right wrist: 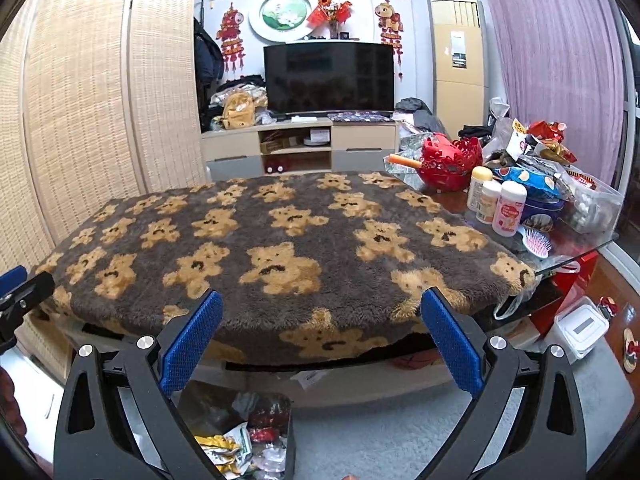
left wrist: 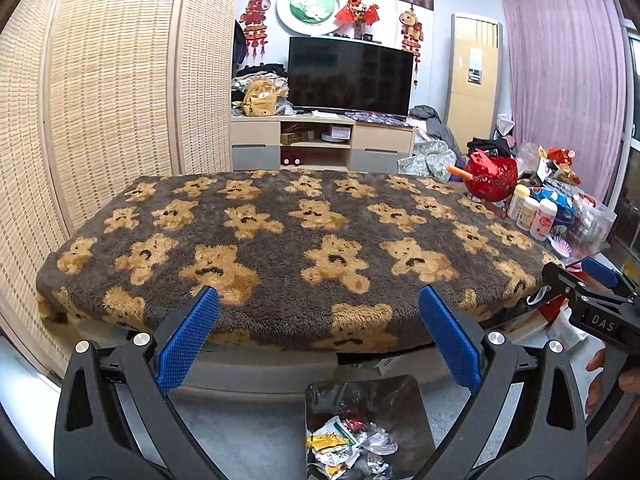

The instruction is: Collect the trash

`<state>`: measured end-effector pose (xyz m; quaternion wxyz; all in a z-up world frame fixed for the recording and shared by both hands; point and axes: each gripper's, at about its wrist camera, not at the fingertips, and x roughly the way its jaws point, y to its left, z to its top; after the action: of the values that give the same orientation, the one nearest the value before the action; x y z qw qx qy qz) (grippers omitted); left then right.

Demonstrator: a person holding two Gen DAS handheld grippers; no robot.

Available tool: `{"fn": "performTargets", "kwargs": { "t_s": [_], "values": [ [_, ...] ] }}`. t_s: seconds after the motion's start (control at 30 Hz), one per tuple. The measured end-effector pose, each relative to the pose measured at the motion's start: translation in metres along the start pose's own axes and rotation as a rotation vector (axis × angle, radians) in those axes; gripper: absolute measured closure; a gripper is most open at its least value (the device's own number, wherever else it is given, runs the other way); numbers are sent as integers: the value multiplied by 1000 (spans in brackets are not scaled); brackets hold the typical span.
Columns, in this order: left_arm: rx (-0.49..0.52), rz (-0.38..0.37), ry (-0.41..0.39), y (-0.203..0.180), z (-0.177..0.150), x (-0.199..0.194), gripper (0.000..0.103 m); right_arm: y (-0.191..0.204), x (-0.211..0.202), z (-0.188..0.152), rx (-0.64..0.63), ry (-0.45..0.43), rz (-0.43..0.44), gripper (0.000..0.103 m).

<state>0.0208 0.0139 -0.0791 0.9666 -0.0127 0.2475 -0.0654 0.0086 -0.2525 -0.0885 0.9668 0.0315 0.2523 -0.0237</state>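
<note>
Below both grippers, on the grey floor just in front of the table's near edge, stands a dark, shiny-lined trash bin point(left wrist: 362, 426) holding crumpled wrappers point(left wrist: 348, 446) in white, yellow, green and red. In the left wrist view the bin sits low between the fingers, nearer the right-hand one; in the right wrist view it lies under the left-hand finger, partly hidden by it.

The left gripper point(left wrist: 318, 312) has its blue-padded fingers point(left wrist: 188, 340) spread wide with nothing between them, held over the near edge of the tabletop. The right gripper point(right wrist: 322, 316) is likewise spread wide and empty, also at the near edge. Each gripper shows at the side of the other's view, and a hand point(left wrist: 608, 376) is partly visible behind the right one.

A fluffy brown blanket with tan teddy bears point(left wrist: 288, 236) covers most of the tabletop. Its top surface shows only the bear pattern. At the far right corner, on the bare tabletop, stand a red perforated bowl point(right wrist: 450, 162), three small white bottles point(right wrist: 496, 200), a blue snack bag point(right wrist: 528, 180), a pink hairbrush point(right wrist: 536, 242) and a clear plastic box point(right wrist: 592, 204) whose contents cannot be made out.
</note>
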Motion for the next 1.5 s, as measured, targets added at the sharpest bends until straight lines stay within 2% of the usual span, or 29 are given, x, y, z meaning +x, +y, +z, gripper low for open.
{"fn": "performTargets", "kwargs": {
  "t_s": [0.1,0.23,0.5,1.5],
  "values": [
    [6,19,-31,1,-3,-3,8,4,-7,-1,-20,-46,-11,3],
    [2,26,-28,4,-8,-2,8,10,-12,-4,-60,-75,-36,3],
    [58,38,-3,1,-17,0,8,12,-7,-10,-56,-46,-24,3],
    [44,60,-2,12,-17,-2,8,14,-4,-13,-34,-22,-1,3]
  ]
}}
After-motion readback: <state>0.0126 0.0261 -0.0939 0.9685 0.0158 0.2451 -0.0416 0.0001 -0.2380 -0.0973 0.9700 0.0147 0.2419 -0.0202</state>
